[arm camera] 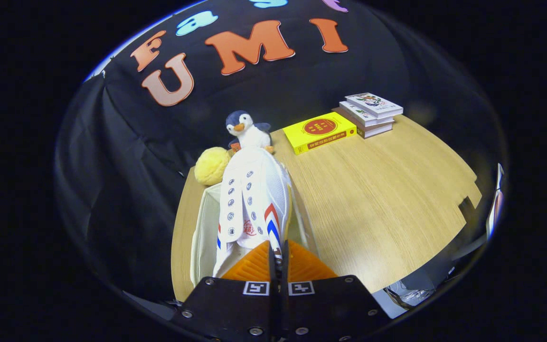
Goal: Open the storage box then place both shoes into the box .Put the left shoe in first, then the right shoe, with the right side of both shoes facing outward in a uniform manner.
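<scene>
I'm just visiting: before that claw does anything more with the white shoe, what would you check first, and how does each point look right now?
1. Grip: gripper fingers closed on the white shoe's rim: ok.
2. Storage box open below the shoe: ok.
3. Shoe lined up over the box: ok, toe toward the plush penguin.
4. Which shoe, left or right: cannot tell.
5. Other shoe already inside: cannot tell.
6. Yellow book and book stack away from the box: ok.
</scene>
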The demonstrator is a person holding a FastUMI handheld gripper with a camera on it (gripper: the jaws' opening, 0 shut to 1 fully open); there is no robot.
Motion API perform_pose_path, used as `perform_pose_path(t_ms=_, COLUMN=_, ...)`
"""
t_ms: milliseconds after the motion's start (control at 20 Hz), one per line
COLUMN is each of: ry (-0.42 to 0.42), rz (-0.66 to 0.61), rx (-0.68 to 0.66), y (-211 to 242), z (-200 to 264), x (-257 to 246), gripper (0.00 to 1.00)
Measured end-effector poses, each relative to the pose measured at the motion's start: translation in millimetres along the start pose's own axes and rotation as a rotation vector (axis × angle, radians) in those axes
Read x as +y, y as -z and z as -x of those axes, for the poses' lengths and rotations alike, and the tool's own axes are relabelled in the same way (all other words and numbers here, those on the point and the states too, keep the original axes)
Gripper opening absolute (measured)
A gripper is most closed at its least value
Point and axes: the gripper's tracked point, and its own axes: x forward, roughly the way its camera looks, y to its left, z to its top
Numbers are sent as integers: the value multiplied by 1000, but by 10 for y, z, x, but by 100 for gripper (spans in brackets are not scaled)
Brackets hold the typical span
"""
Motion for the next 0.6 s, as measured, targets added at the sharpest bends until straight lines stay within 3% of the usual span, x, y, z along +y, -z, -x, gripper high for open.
perform_pose_path(t_ms=450, ry=105, rz=91, rx=92, y=270, z=-379, x=-61, gripper=1)
perform_pose_path(t_ms=550, ry=94, rz=102, rx=129, y=370, z=-441, x=-15, gripper=4)
perform_pose_path(t_ms=600, ry=79, rz=107, rx=126, y=364, z=-454, x=45, gripper=19)
